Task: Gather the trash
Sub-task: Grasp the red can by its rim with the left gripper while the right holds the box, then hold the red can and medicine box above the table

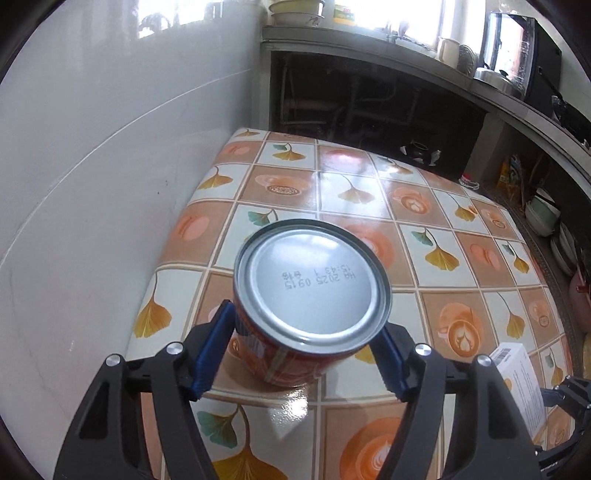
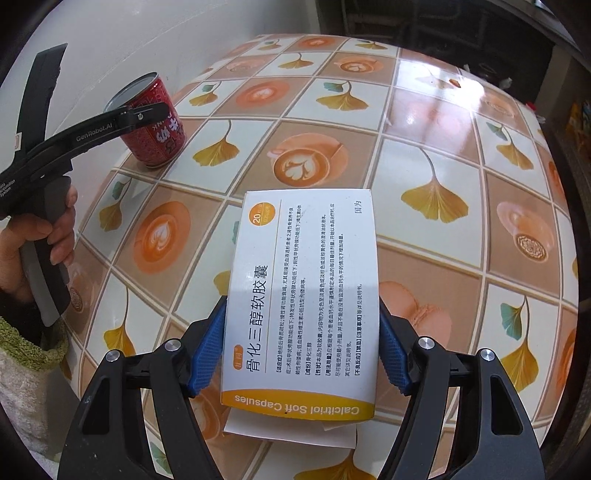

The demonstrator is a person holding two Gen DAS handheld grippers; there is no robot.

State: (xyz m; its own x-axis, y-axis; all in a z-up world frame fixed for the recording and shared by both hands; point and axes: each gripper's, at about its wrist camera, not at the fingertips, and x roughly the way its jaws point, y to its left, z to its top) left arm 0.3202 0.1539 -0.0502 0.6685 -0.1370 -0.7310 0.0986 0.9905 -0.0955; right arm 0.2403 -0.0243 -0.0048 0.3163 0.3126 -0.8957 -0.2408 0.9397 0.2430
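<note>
Your surface is covered in a glossy checked cloth, squares of ginkgo leaves alternating with latte cups and macarons on orange, and window light glares off it. It sits against a plain pale wall on the left. Beyond its far edge, a dark counter runs along under bright windows, carrying stacked bowls, a cream jug and a steel pot; the open space beneath it is dim, with pipes showing. Further right, more bowls sit stacked on a low shelf.

The can stands upside down near the wall-side edge of the surface, its bare silver base up with a printed date code, its side red with white lettering. Your left gripper has its blue pads against the can's two sides; the can rests on the cloth. From the right wrist view you can see your hand wrapped round that gripper's handle, a green knitted cuff at the wrist.

The medicine box is white with an orange band reading "Calcitriol Soft Capsules" and columns of black print, with a paper leaflet poking out at its near end. Your right gripper clasps it across its width, blue pads on both long edges. The box lies well apart from the can, nearer you and to the right.
</note>
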